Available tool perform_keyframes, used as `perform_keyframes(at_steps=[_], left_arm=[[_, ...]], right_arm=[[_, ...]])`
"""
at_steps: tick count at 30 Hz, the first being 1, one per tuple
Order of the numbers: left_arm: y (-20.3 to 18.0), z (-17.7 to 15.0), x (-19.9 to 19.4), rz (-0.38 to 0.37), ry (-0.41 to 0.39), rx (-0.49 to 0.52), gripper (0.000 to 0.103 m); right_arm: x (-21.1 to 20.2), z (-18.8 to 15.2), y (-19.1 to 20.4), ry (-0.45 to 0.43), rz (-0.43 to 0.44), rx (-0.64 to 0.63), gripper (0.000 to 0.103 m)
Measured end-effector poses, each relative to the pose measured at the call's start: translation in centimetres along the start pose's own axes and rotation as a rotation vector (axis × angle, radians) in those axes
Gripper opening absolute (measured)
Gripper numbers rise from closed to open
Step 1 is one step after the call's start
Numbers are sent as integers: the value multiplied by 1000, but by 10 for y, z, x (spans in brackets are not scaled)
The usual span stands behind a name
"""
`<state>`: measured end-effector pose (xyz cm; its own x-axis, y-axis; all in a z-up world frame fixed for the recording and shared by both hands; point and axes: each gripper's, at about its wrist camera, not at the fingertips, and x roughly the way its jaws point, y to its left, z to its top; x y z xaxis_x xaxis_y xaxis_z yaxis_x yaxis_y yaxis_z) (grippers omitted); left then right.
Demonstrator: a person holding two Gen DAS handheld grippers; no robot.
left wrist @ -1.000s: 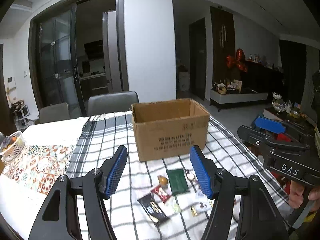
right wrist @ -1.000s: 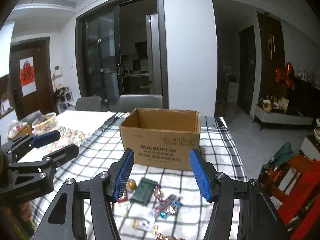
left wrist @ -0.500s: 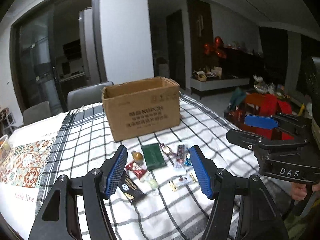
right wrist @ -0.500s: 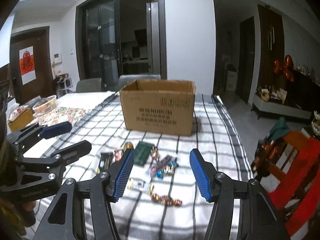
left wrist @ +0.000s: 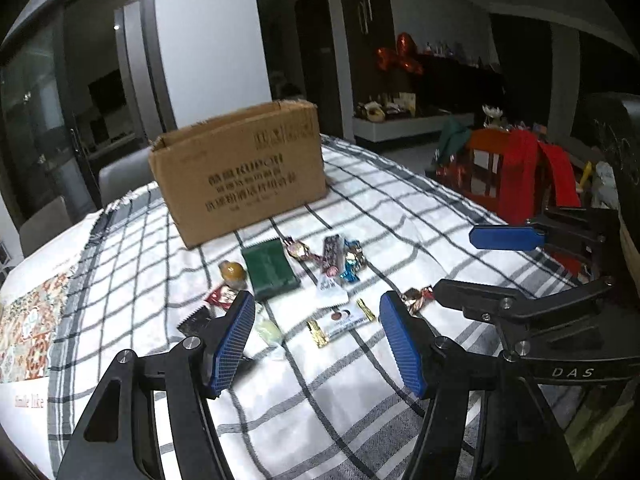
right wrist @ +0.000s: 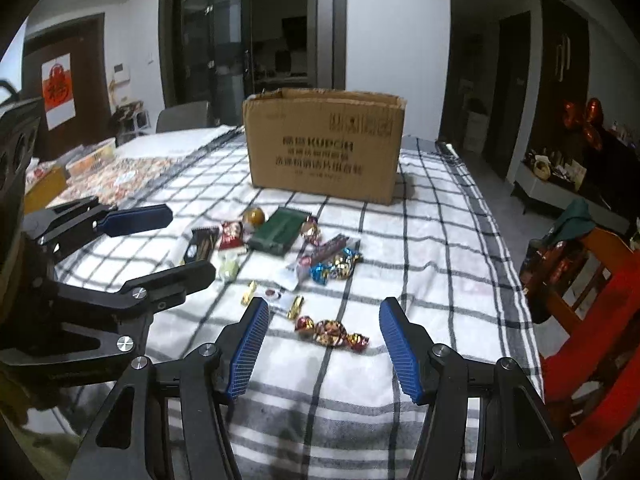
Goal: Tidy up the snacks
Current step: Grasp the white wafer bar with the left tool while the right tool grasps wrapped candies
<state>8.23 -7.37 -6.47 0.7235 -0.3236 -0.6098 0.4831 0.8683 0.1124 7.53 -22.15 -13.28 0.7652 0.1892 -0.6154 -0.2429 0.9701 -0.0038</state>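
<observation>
The desk point(right wrist: 440, 240) wore a white cloth with a dark grey check point(left wrist: 360, 380). An open brown cardboard box point(right wrist: 324, 148) stood toward its far edge. Nearer the front edge lay loose snacks: a flat dark green packet point(right wrist: 280, 230), a round golden sweet point(right wrist: 255, 216), a red wrapped sweet point(right wrist: 230, 236), and a cluster of foil-wrapped candies point(right wrist: 332, 332). A patterned floral mat point(left wrist: 24, 328) covered the left end.
</observation>
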Motion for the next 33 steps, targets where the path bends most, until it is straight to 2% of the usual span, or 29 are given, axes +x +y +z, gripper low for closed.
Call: perform_keyframes(at_steps=[10,15,21,33], left_arm=[[-10,-8,36,-30,64,79,64],[-10,-9,53,-41,92,116,63],[-9,-11,69,-79,134,156,57],[-6,-15,86,-131,174,151,50]], right_arm=[[36,-12,-12,90,24,-28,59],[46,-13,-14,103,31,-47,58],[56,-11,-9,110,70,-83,56],[74,-13,-9,150,116,-95,50]])
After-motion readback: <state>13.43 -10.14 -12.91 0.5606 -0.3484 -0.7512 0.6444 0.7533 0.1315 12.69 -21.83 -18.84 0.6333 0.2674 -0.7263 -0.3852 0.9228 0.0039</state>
